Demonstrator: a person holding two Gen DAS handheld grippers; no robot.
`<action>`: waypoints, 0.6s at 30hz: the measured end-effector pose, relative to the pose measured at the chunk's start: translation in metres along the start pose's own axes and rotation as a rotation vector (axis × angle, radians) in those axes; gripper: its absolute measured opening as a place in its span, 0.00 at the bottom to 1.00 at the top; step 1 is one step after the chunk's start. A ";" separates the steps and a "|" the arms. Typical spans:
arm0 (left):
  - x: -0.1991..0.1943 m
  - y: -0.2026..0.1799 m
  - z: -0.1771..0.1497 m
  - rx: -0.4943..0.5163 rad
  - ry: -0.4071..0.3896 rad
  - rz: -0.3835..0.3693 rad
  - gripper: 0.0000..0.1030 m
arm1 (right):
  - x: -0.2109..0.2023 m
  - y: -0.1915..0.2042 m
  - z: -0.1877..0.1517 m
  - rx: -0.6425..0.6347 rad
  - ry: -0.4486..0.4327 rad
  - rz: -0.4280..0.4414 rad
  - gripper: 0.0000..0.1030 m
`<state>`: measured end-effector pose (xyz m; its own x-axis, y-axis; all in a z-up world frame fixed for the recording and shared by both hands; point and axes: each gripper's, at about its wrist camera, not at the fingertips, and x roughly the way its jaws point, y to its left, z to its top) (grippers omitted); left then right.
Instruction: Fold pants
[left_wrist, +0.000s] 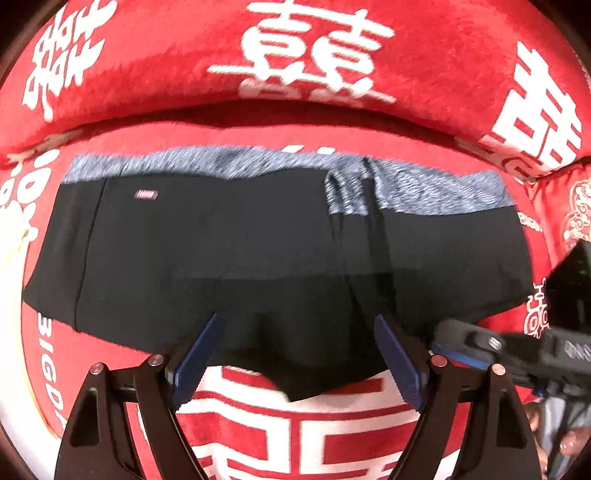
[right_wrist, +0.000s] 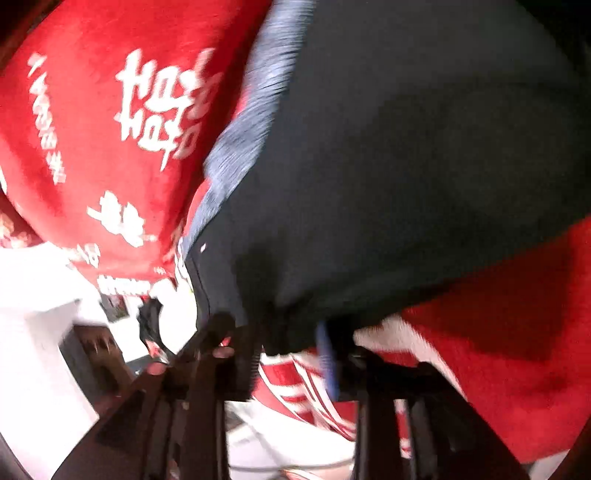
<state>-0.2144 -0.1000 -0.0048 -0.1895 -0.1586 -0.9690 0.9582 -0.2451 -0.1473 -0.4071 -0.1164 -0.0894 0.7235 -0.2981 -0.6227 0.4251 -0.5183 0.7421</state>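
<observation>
Black shorts-like pants (left_wrist: 240, 251) with a grey-blue heathered waistband (left_wrist: 280, 164) lie spread flat on a red sofa seat (left_wrist: 288, 424), waistband toward the backrest. My left gripper (left_wrist: 299, 332) is open, its blue pads straddling the pants' near crotch edge, holding nothing. My right gripper (left_wrist: 465, 343) shows at the pants' near right edge. In the blurred right wrist view its jaws (right_wrist: 291, 339) stand partly apart around the black fabric's (right_wrist: 388, 184) near corner; a grip is not clear.
The red backrest cushion (left_wrist: 295, 55) with white characters stands behind the pants. A red armrest (left_wrist: 569, 206) rises at the right. White floor and a dark object (right_wrist: 92, 354) show left in the right wrist view.
</observation>
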 end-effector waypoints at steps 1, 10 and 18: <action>-0.005 -0.008 0.005 0.013 -0.014 -0.002 0.83 | -0.014 0.010 -0.002 -0.054 -0.013 -0.027 0.42; 0.022 -0.089 0.042 0.126 -0.062 -0.005 0.83 | -0.118 0.038 0.033 -0.247 -0.315 -0.328 0.47; 0.011 -0.071 0.008 0.089 0.022 0.041 0.83 | -0.088 0.003 0.046 -0.159 -0.098 -0.298 0.48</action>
<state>-0.2861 -0.0916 -0.0033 -0.1449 -0.1494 -0.9781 0.9421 -0.3229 -0.0902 -0.4944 -0.1292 -0.0438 0.5025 -0.2323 -0.8328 0.6943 -0.4655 0.5488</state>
